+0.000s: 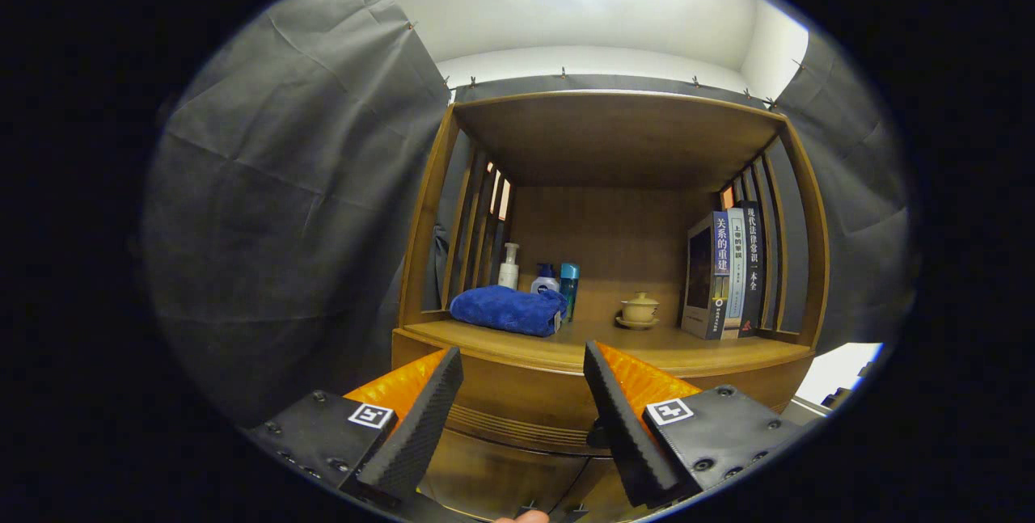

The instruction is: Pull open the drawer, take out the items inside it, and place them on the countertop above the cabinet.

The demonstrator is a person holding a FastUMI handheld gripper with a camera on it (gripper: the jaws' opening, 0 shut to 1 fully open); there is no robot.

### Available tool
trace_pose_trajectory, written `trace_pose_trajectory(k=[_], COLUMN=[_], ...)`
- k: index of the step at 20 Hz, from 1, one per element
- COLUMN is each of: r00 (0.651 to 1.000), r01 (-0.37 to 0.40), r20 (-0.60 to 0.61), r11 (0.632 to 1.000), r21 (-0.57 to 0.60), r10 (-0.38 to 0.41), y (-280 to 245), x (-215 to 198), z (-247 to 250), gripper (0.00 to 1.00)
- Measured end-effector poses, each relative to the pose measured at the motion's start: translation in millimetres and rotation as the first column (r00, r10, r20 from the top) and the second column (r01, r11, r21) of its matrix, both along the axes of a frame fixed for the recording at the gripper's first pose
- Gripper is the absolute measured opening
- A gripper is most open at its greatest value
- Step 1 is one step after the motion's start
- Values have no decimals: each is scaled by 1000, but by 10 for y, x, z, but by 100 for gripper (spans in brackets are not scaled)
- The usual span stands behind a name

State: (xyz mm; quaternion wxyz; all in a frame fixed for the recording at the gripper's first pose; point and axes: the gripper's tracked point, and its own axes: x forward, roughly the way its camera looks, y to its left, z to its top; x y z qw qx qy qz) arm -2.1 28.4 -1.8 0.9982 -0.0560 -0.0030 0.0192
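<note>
Tongs (521,394) spread wide, nothing between the fingers, held in front of the wooden cabinet (602,390) and aimed at its front. Left to right on the countertop (703,349): blue folded towel (508,310), behind it a white pump bottle (509,266), a small white-and-blue bottle (545,280) and a teal bottle (569,284), then a lidded cup on a saucer (639,310) near the middle, then upright books (725,274) against the right slats. Drawer (517,422) sits just under the countertop edge, between and just beyond the fingertips, grooved lines across its front; it looks closed (no gap or interior visible), handle can't be made out. Below the drawer a curved dark line on the lower panel, unclear what it is. A fingertip of the person (521,516) peeks in at the very bottom between the fingers. Progress judgement: task at its start, drawer not yet pulled, contents hidden, nothing taken out, all steps left
</note>
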Motion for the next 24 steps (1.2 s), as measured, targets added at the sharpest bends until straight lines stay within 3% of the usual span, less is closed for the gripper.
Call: trace_pose_trajectory(k=[11,15,17,19,24], r00=[1000,995,987,964,864], r01=[13,99,161,227,364], r20=[27,19,-40,-154,-398], r11=[1000,994,985,972,929], r21=[4,51,60,55,69], r10=[-13,-101,-158,-216,-309], y=[-26,-299,-474,-653,-958], x=[2,17,25,23,202], z=[72,154,38,-227,-763], gripper=[98,98,98,98,98])
